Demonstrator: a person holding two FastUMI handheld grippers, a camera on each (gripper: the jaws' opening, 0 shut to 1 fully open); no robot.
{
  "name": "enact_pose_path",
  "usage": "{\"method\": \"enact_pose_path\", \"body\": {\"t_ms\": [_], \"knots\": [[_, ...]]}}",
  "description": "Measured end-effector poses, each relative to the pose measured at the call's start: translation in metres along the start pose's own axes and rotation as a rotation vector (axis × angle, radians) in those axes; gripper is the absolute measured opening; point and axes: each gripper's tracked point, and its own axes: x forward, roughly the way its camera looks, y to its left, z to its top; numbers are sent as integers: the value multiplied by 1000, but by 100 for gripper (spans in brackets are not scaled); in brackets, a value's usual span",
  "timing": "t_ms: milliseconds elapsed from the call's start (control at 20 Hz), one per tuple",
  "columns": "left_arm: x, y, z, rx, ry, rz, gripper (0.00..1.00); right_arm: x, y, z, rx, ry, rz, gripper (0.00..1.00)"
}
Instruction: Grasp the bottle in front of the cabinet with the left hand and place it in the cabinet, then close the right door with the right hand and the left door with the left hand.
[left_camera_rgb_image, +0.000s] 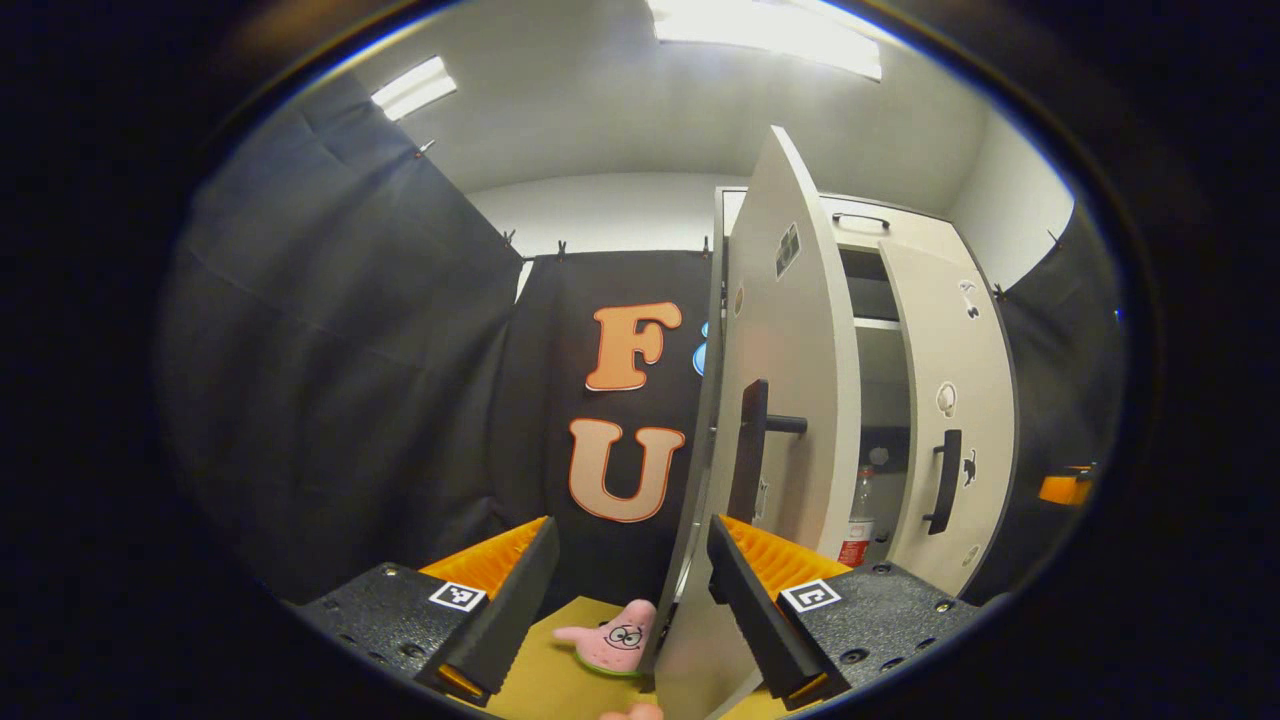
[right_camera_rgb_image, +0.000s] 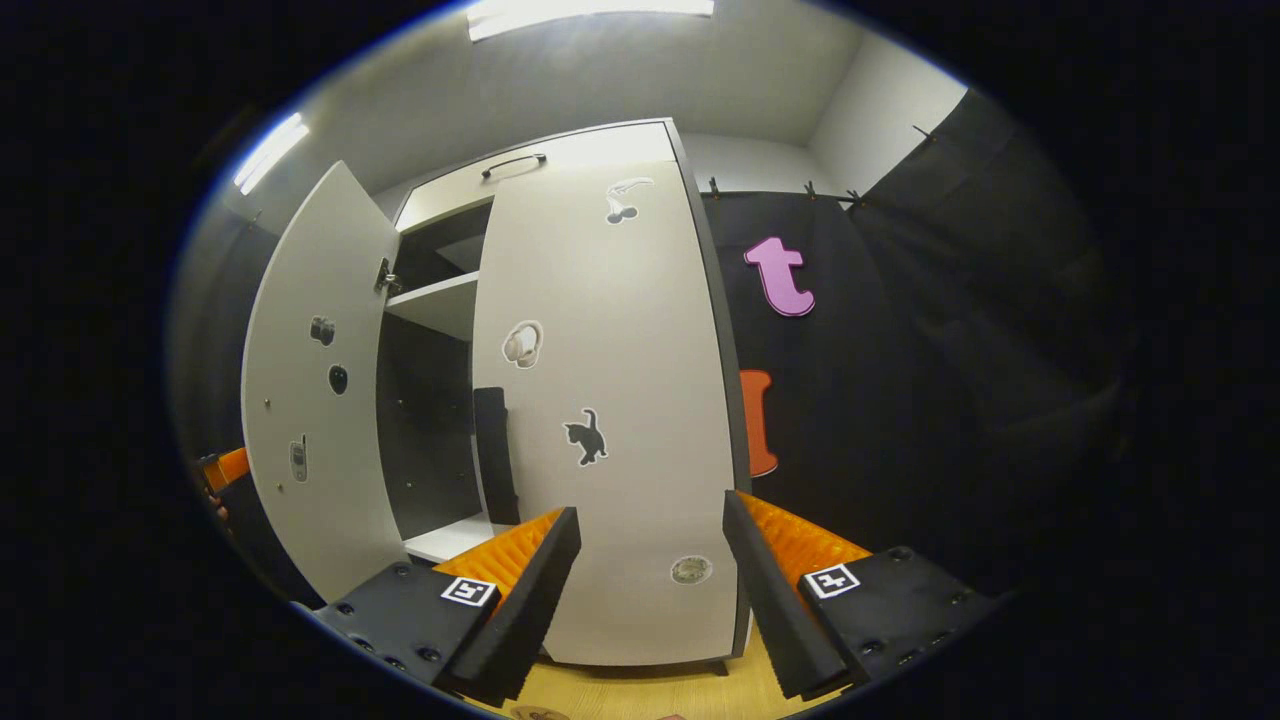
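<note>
The tall pale cabinet (left_camera_rgb_image: 900, 230) has its left door (left_camera_rgb_image: 790, 400) swung out, edge toward me, with a black handle (left_camera_rgb_image: 752, 450). Inside, low down, stands the clear bottle (left_camera_rgb_image: 858, 520) with a red label, half hidden behind that door. My left gripper (left_camera_rgb_image: 630, 590) is open; the left door's lower edge rises close to its right finger, and I cannot tell if they touch. The right door (right_camera_rgb_image: 610, 400) is almost closed, its black handle (right_camera_rgb_image: 495, 455) at the inner edge. Just in front of it, my right gripper (right_camera_rgb_image: 650, 590) is open and holds nothing.
A pink star-shaped plush toy (left_camera_rgb_image: 615, 635) lies on the yellow wooden surface (left_camera_rgb_image: 540, 680) by the left door's foot. The other gripper (left_camera_rgb_image: 1065, 488) shows past the right door. Inside the cabinet is a shelf (right_camera_rgb_image: 435, 300). Black cloth walls close in on both sides.
</note>
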Motion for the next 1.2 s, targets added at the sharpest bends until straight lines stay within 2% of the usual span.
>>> {"method": "enact_pose_path", "body": {"t_ms": [50, 500, 750, 1200], "knots": [[1, -3, -2, -20, 3, -10, 92, -3, -3, 0, 2, 4, -7, 96], [14, -92, -18, -149, 49, -230, 93, -29, -40, 7, -6, 0, -99, 96], [22, -123, -19, -149, 37, -289, 94, -43, -61, 7, -10, 8, -163, 95], [59, -176, -40, -159, 71, -376, 94, -64, -82, 6, -43, 19, -226, 96]]}}
